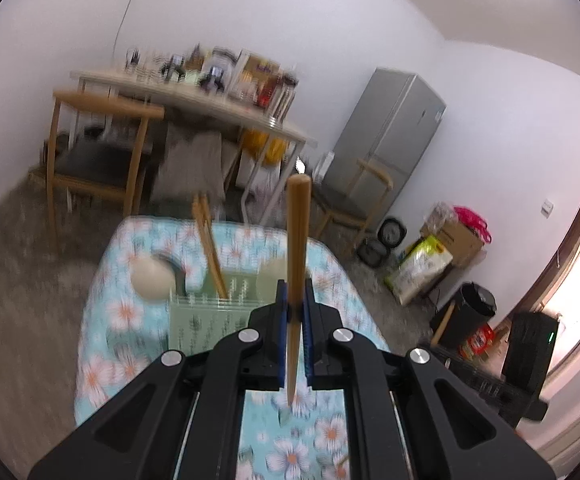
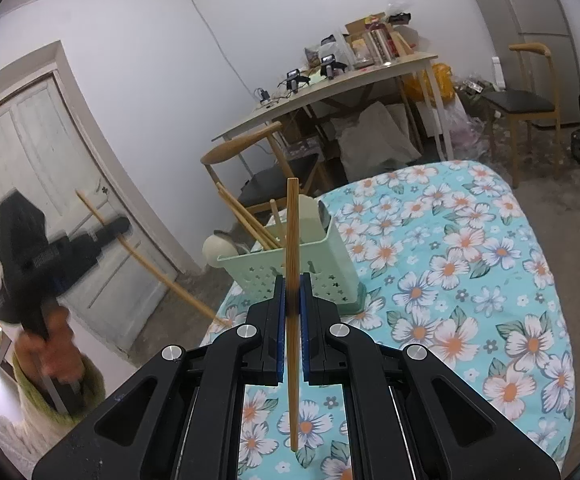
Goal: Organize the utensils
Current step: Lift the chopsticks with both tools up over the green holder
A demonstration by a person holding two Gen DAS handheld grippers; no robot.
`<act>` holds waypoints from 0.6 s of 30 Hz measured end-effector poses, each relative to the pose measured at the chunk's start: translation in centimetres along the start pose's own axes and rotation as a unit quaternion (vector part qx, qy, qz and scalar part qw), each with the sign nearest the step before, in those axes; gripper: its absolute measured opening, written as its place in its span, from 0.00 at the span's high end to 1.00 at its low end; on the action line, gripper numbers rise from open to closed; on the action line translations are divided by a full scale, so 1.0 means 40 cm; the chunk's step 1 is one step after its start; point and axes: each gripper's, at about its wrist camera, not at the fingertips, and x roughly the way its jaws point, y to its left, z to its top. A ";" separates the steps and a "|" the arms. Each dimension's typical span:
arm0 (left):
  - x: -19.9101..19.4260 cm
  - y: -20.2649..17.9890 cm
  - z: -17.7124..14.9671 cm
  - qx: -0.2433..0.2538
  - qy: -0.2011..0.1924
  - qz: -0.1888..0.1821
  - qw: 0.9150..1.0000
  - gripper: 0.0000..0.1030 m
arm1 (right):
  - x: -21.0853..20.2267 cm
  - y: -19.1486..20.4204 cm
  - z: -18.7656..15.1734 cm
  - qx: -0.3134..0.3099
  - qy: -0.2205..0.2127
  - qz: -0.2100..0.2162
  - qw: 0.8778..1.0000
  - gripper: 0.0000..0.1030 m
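My left gripper (image 1: pixel 294 294) is shut on a bamboo chopstick (image 1: pixel 298 240) that stands upright between its blue pads, above the flowered table. My right gripper (image 2: pixel 292 288) is shut on a second bamboo chopstick (image 2: pixel 292 240), also upright. A pale green utensil holder (image 2: pixel 314 264) stands on the table just beyond both grippers, with several chopsticks (image 2: pixel 245 216) and a pale spoon (image 2: pixel 215 250) in it. In the left wrist view the holder (image 1: pixel 209 312) is blurred, with chopsticks (image 1: pixel 209 240) leaning out of it. The right wrist view also shows the left gripper (image 2: pixel 117 228) at the left, held by a hand (image 2: pixel 55 352), its chopstick (image 2: pixel 149 268) slanting down.
The table wears a turquoise flowered cloth (image 2: pixel 470 260). Behind it stand a cluttered wooden table (image 2: pixel 330 84), wooden chairs (image 2: pixel 249 160), a grey fridge (image 1: pixel 390 132) and a white door (image 2: pixel 49 184). Bags and boxes (image 1: pixel 442 248) lie on the floor at the right.
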 end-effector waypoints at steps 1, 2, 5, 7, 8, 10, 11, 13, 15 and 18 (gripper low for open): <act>-0.010 -0.008 0.029 0.007 -0.019 0.002 1.000 0.94 | -0.004 -0.004 0.001 0.001 -0.002 -0.001 1.000 0.96; -0.016 -0.012 0.048 0.010 -0.032 0.004 0.999 0.94 | -0.006 -0.007 0.001 0.002 -0.003 -0.003 1.000 0.96; -0.020 -0.023 0.105 0.021 -0.071 0.010 0.997 0.94 | -0.013 -0.016 0.001 0.006 -0.005 -0.006 1.000 0.96; -0.006 -0.024 0.135 0.027 -0.088 0.027 0.995 0.94 | -0.016 -0.019 0.000 0.008 -0.006 -0.008 1.000 0.96; 0.006 -0.022 0.150 0.027 -0.094 0.030 0.995 0.94 | -0.018 -0.021 0.000 0.008 -0.007 -0.009 1.000 0.95; 0.040 -0.022 0.168 0.036 -0.105 0.056 0.992 0.94 | -0.017 -0.025 -0.001 0.010 -0.007 -0.011 1.000 0.96; 0.055 -0.021 0.174 0.040 -0.107 0.065 0.991 0.94 | -0.017 -0.026 0.000 0.011 -0.007 -0.012 1.000 0.95; 0.092 -0.016 0.177 0.041 -0.104 0.078 0.991 0.94 | -0.018 -0.030 0.001 0.013 -0.008 -0.014 1.000 0.95; 0.133 -0.003 0.173 0.036 -0.096 0.083 0.991 0.94 | -0.021 -0.033 0.002 0.013 -0.008 -0.017 1.000 0.96; 0.179 0.008 0.158 0.037 -0.095 0.096 0.990 0.94 | -0.023 -0.036 0.002 0.016 -0.009 -0.020 1.000 0.95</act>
